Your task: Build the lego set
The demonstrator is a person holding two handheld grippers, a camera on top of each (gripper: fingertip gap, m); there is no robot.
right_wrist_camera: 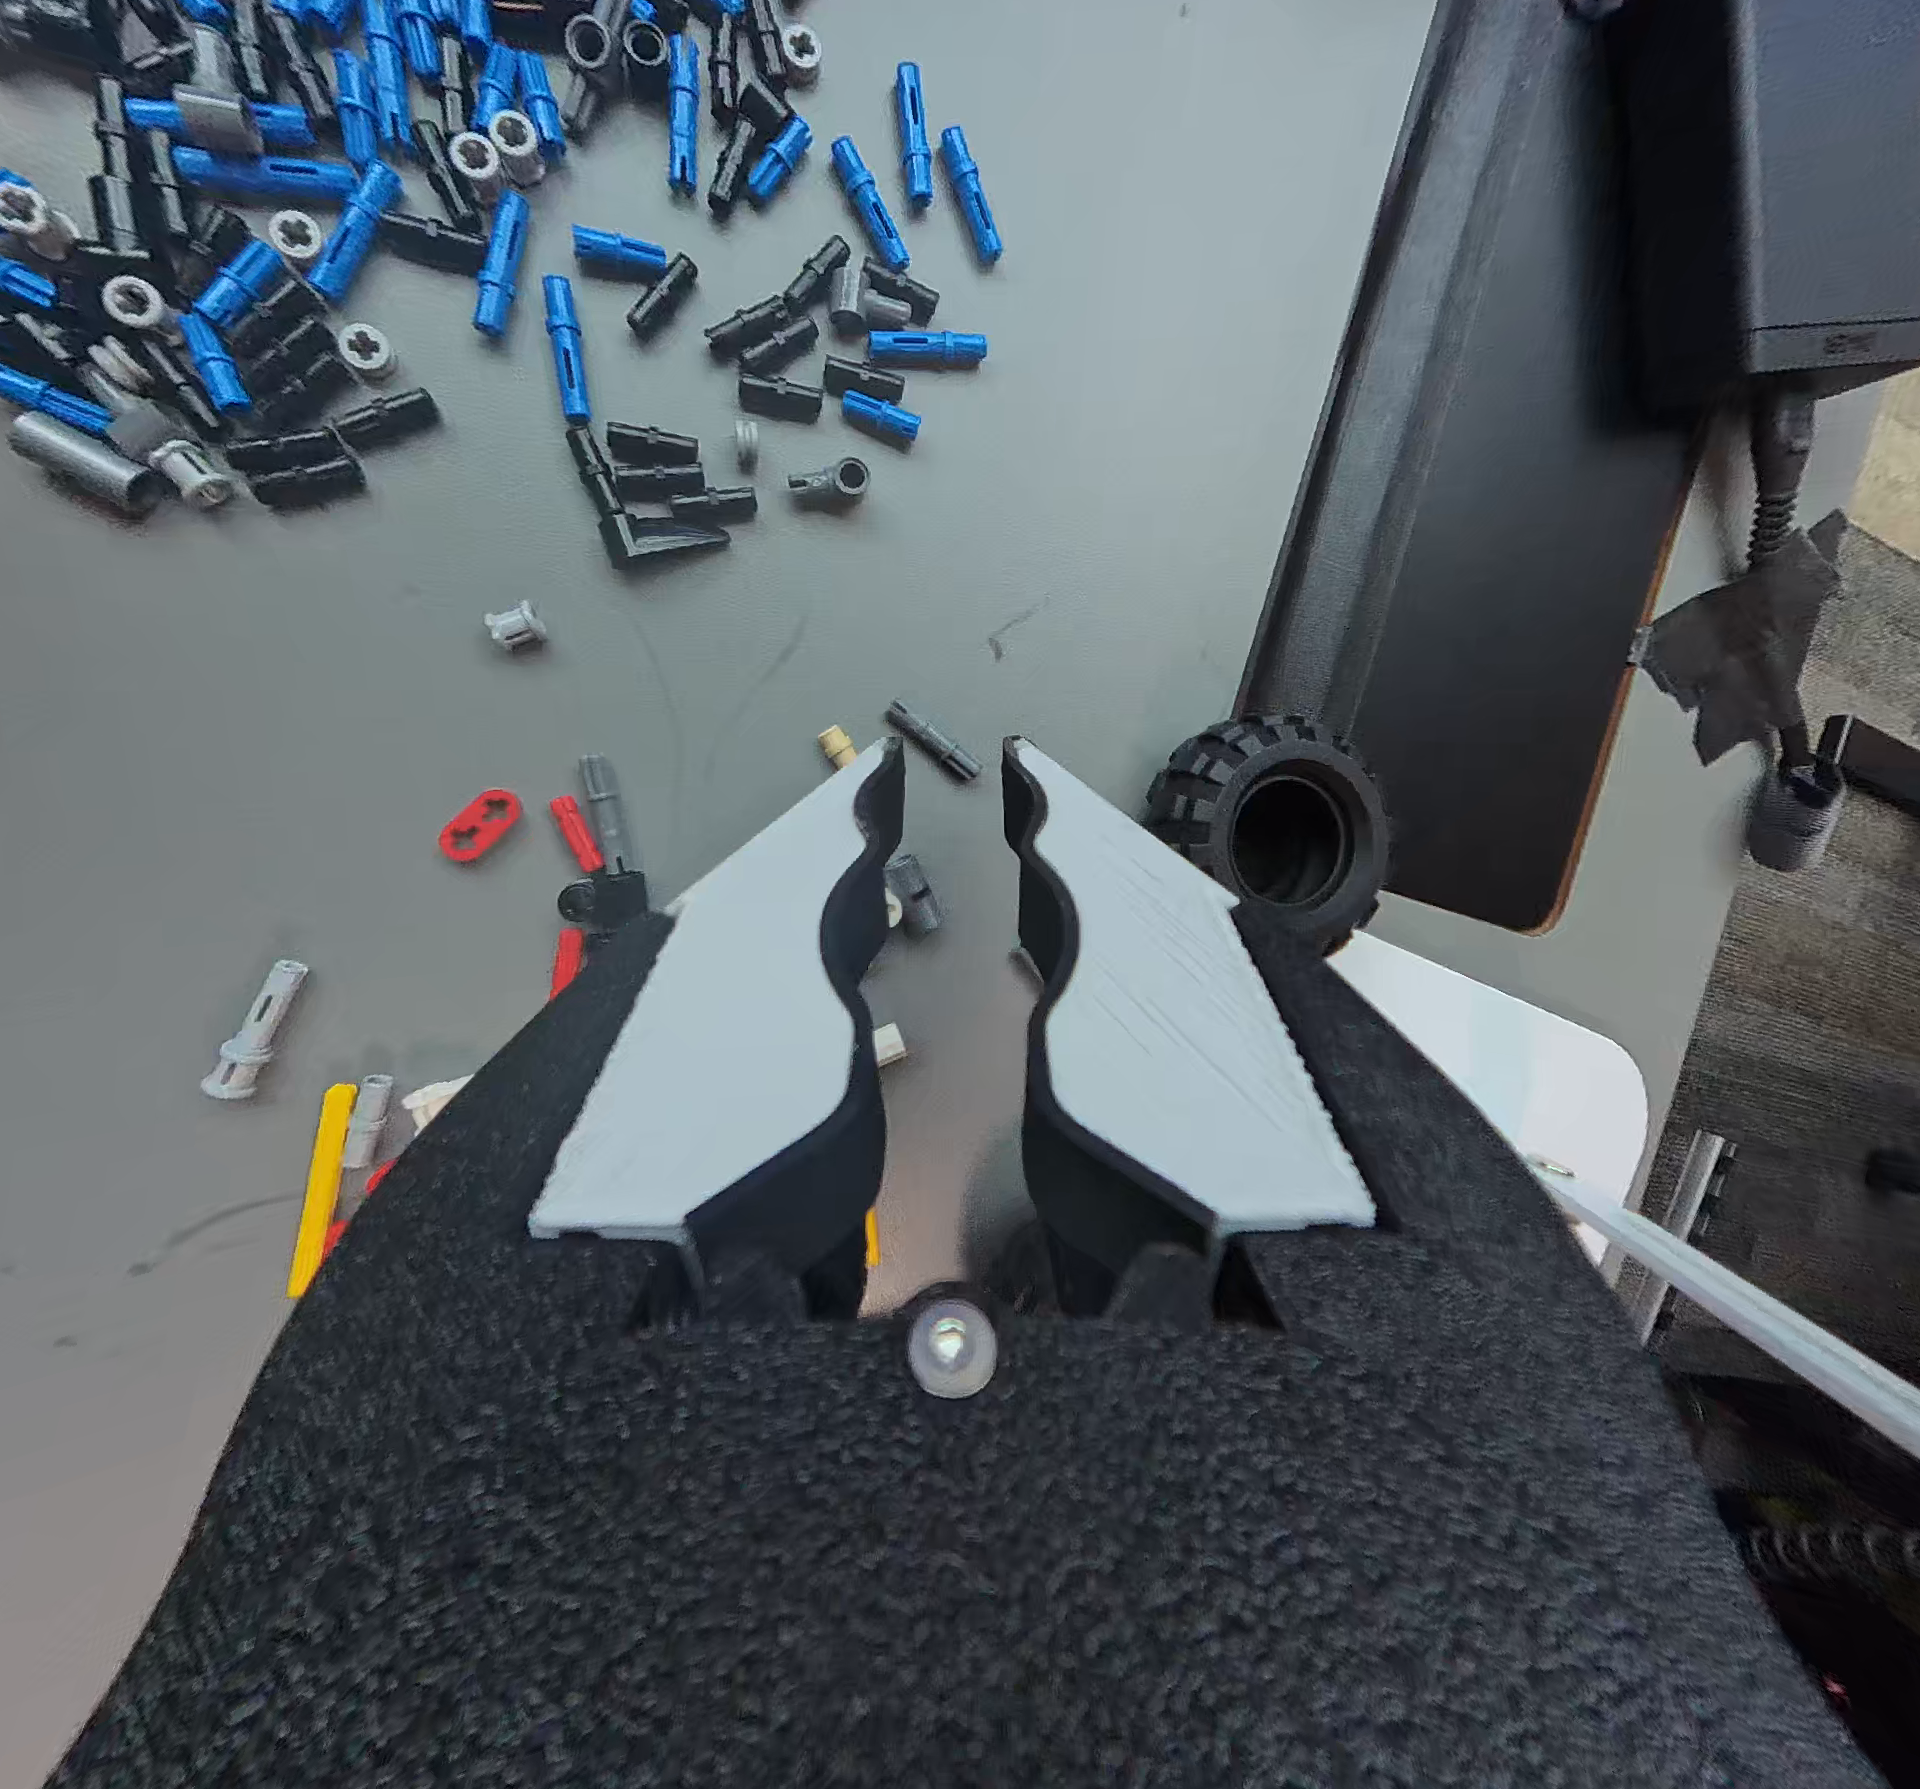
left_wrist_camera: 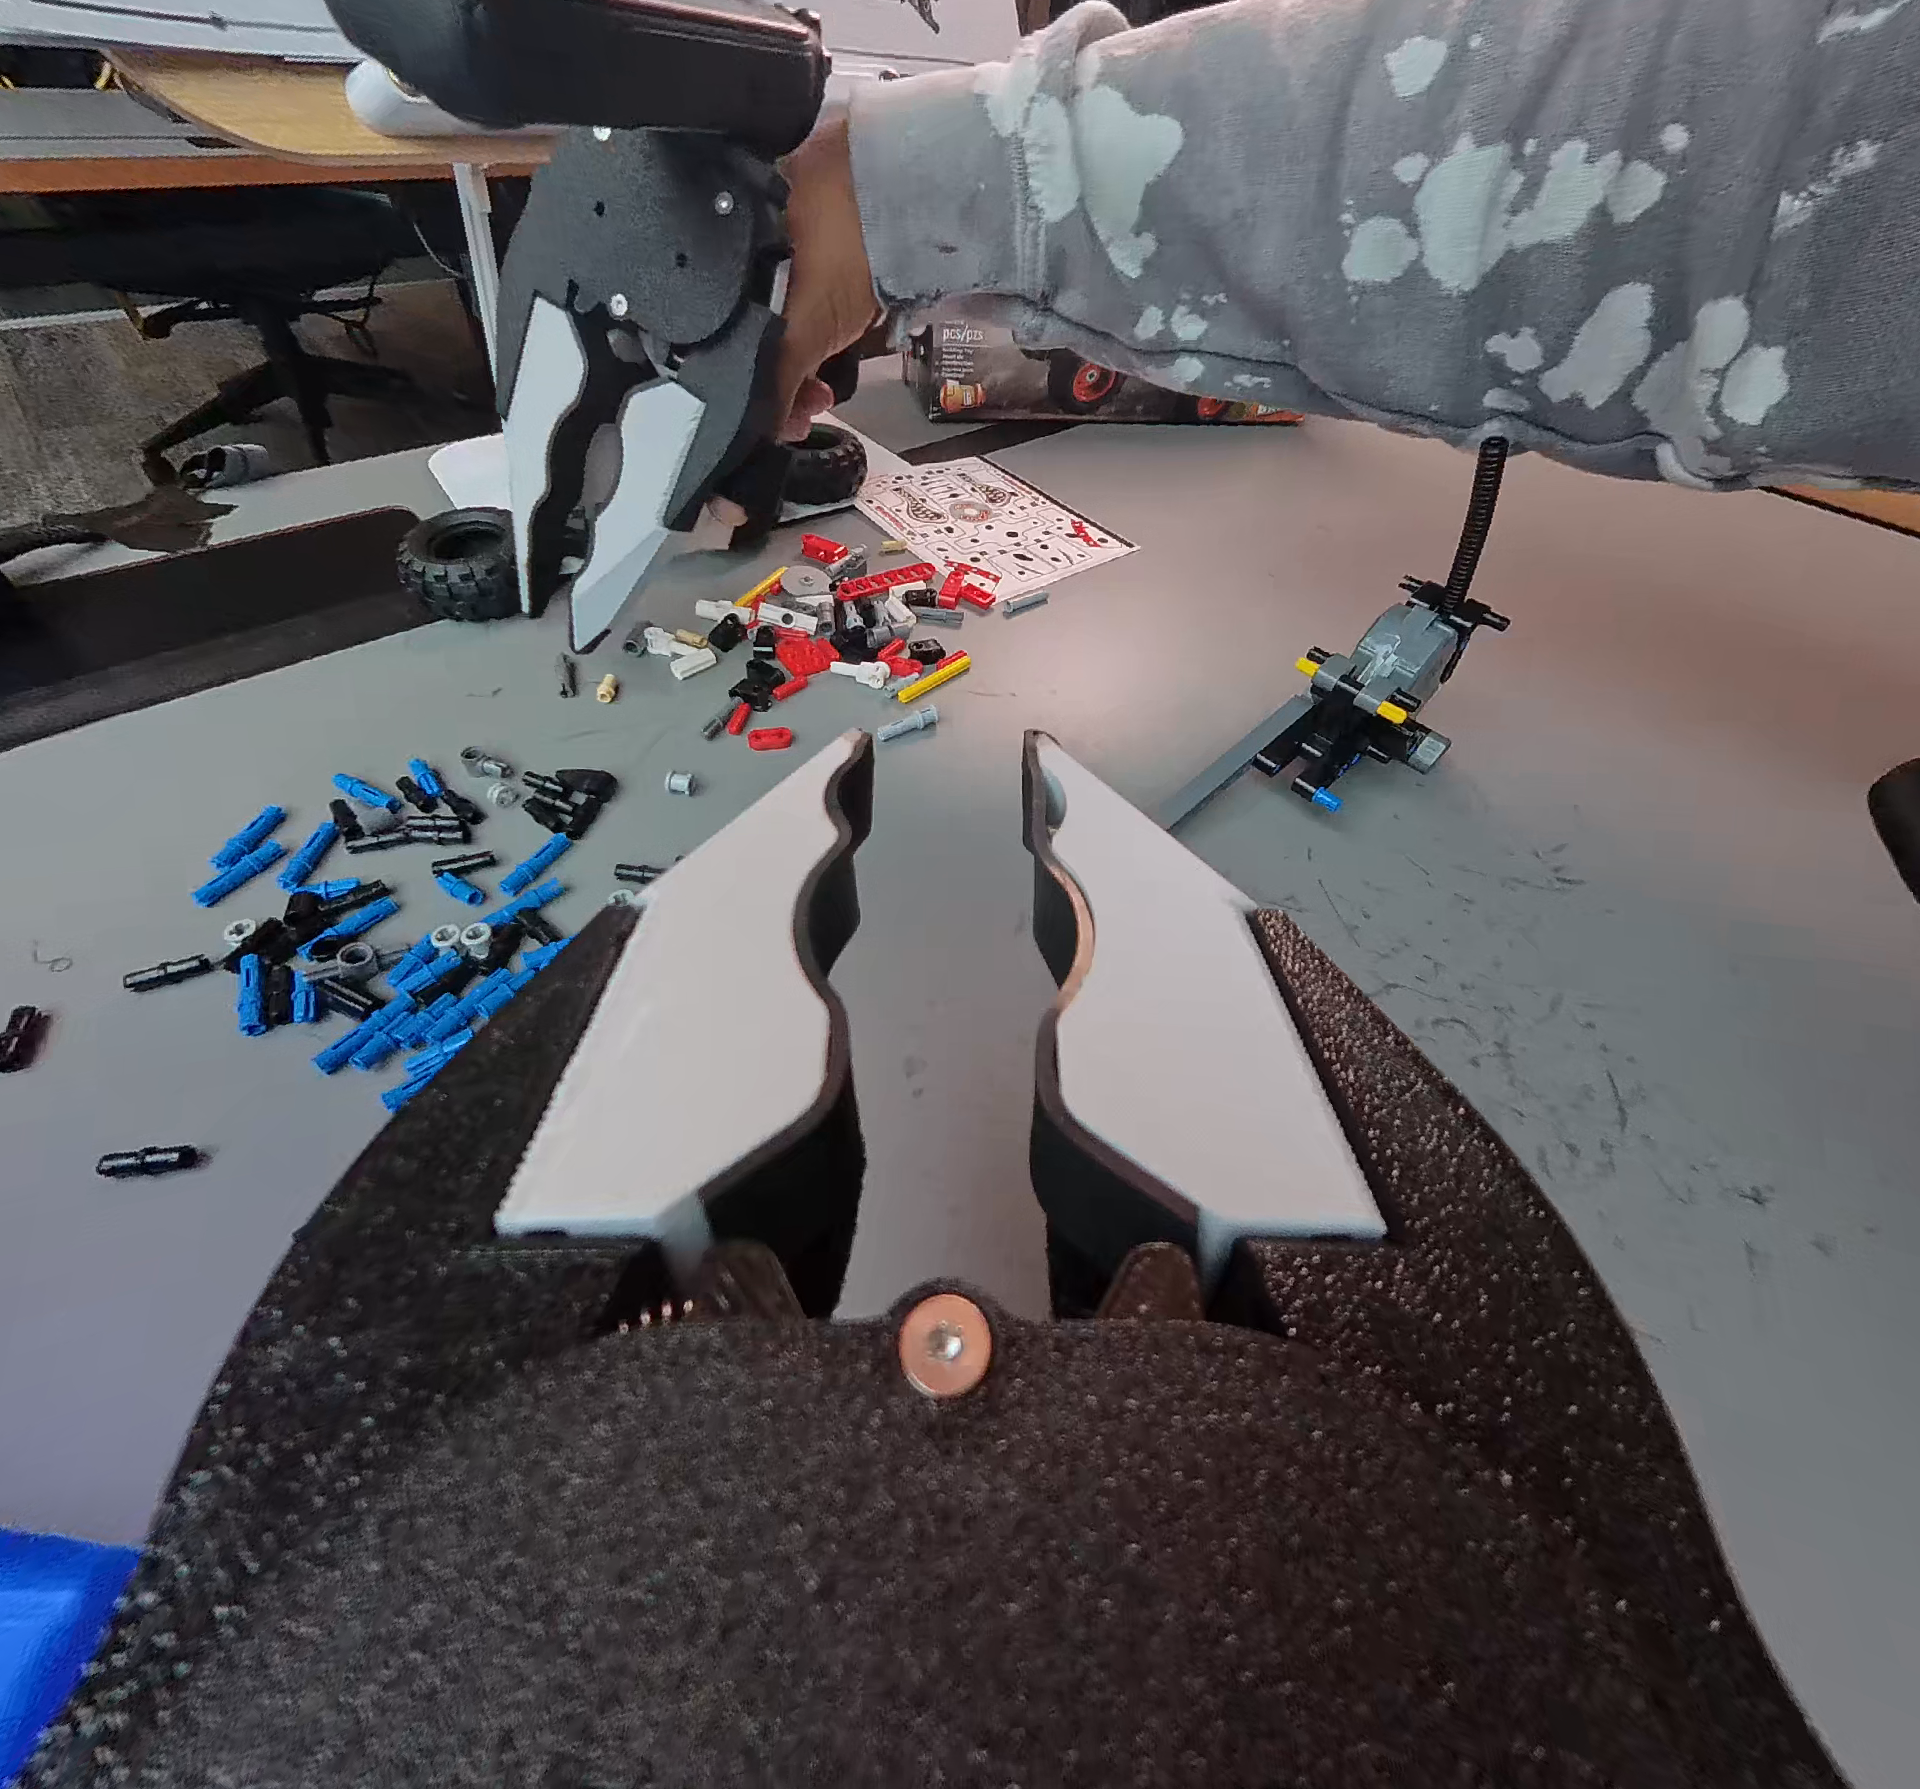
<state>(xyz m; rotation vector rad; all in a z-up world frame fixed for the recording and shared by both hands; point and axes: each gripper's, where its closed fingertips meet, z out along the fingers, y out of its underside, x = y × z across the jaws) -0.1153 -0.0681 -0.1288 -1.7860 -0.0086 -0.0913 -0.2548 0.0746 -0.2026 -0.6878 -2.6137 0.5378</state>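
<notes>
Hovering with fingers apart over a dark pin (right_wrist_camera: 933, 755), the right tool (right_wrist_camera: 951, 752) seems to be picking parts; next, close on it, while the left tool (left_wrist_camera: 945, 742) waits, also apart and empty.

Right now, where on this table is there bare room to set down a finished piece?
The widest bare patch lies near the left hand-held gripper, on the grey table in front of the half-built model. A narrower strip runs between the blue and black pin pile and the mixed red and grey parts. Those piles are crowded, and the right hand-held gripper hovers there.
</notes>
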